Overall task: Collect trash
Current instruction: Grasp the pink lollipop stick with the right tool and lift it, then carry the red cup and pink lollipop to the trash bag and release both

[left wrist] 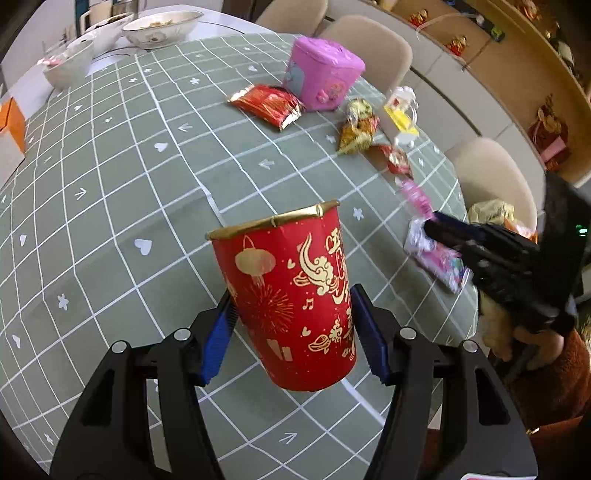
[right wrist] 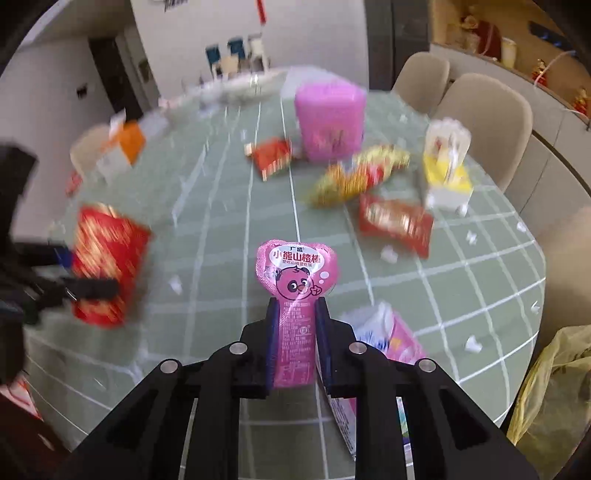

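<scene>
while the left gripper [left wrist: 291, 317] clamps a red paper cup [left wrist: 291, 295] with gold print between its blue pads, holding it clear above the green checked tablecloth [left wrist: 129, 177], the right gripper [right wrist: 295, 339] is clenched on a pink snack wrapper [right wrist: 297, 280] printed with a cartoon bear, its heart-shaped top sticking up past the fingertips. seen from the left wrist, the right gripper [left wrist: 443, 229] sits at the right edge of the table with that wrapper blurred at its tip, above a pink and white packet [left wrist: 436, 258] lying flat. farther off, a pink box [left wrist: 321, 72] stands near the far right of the cloth, a red foil wrapper [left wrist: 267, 105] just left of it. near these lie a gold and red wrapper [left wrist: 356, 127], a small red wrapper [left wrist: 399, 160] and a yellow and white toy [left wrist: 402, 110]. white bowls [left wrist: 162, 27] stand at the far left, beyond the cloth. beige chairs [left wrist: 495, 177] line the right side, and a yellow bag [right wrist: 554, 380] hangs at the near right.
</scene>
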`<state>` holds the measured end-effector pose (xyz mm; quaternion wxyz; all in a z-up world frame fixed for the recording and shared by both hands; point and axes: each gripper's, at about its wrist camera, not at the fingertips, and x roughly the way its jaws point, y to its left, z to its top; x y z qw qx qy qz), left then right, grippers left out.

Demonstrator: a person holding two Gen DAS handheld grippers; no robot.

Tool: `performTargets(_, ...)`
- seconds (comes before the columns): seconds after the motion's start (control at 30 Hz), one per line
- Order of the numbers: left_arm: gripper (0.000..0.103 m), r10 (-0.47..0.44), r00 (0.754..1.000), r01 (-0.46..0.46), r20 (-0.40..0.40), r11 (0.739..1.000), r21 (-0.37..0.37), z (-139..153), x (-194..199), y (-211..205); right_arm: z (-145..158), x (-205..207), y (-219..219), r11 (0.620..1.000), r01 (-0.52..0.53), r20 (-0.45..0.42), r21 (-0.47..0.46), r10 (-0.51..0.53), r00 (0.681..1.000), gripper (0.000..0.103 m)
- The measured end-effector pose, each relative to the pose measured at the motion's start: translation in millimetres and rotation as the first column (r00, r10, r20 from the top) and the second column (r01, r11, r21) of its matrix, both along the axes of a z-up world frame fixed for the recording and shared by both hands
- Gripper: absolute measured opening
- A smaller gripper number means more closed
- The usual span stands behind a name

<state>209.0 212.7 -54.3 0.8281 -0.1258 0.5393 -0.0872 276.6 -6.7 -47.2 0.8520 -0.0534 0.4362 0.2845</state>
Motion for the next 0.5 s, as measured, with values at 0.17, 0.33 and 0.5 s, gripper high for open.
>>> performTargets(0.17, 0.058, 0.029, 0.998, -0.028, 0.051, 0.999, -0.026, 14.1, 1.6, 1.6, 41.3, -1.0, -9.4, 1.000, 0.020, 0.081, -0.003, -0.020, 0.997, 0.019)
performTargets(0.33, 0.058, 0.019, 0.993, -0.012, 0.115, 0.998, -0.063, 31.0, 4.9, -12.7, 63.3, -9.6, -29.2, 0.997, 0.056, 0.134, -0.051, -0.049, 0.990, 0.019)
performTargets(0.5, 0.058, -0.008, 0.983, 0.022, 0.181, 0.997, -0.077, 52.7, 11.1, -41.4, 79.0, -22.2, -59.0, 0.994, 0.096, 0.174, -0.057, -0.085, 0.981, 0.019)
